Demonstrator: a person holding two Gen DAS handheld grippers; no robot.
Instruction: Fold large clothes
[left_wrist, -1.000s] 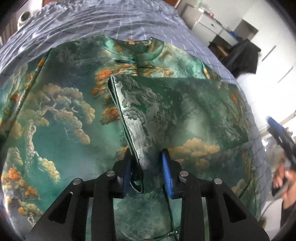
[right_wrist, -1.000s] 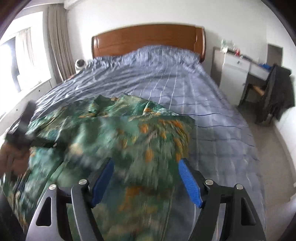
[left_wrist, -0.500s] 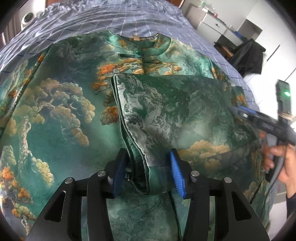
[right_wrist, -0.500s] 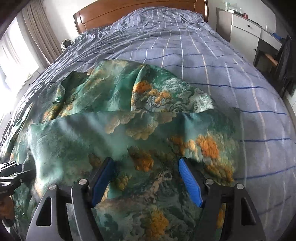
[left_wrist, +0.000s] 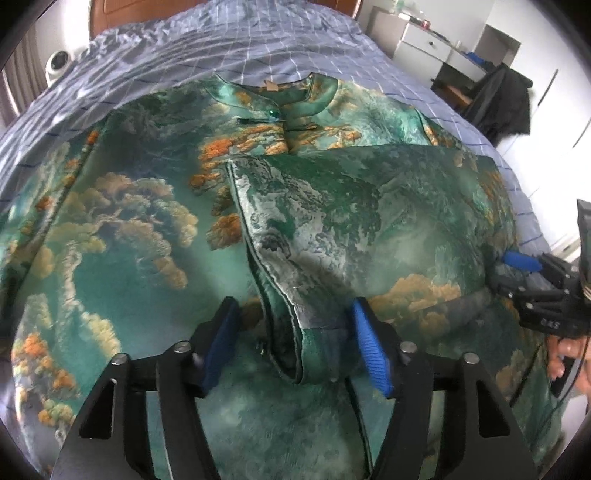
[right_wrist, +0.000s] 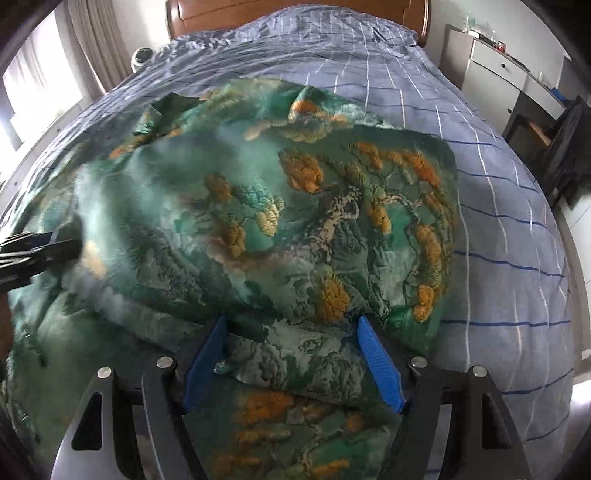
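A large green satin garment (left_wrist: 122, 236) with orange trees and clouds lies spread on the bed, collar (left_wrist: 295, 94) at the far side. Its right sleeve (left_wrist: 351, 229) is folded across the chest. My left gripper (left_wrist: 295, 339) is open, its blue pads on either side of the sleeve's cuff edge, which lies loose between them. My right gripper (right_wrist: 291, 354) is open over the folded sleeve's lower edge (right_wrist: 295, 354) near the garment's right side (right_wrist: 424, 221). The right gripper also shows in the left wrist view (left_wrist: 524, 262), and the left gripper shows at the left edge of the right wrist view (right_wrist: 37, 247).
The bed has a blue-grey checked cover (right_wrist: 498, 221) and a wooden headboard (right_wrist: 295, 5). A white dresser (right_wrist: 495, 70) and a chair with dark clothing (right_wrist: 569, 147) stand to the right of the bed. A small white fan (left_wrist: 57, 64) sits by the headboard.
My left gripper has opened and let go of the sleeve cuff. My right gripper has swung down and come in low over the garment's right side.
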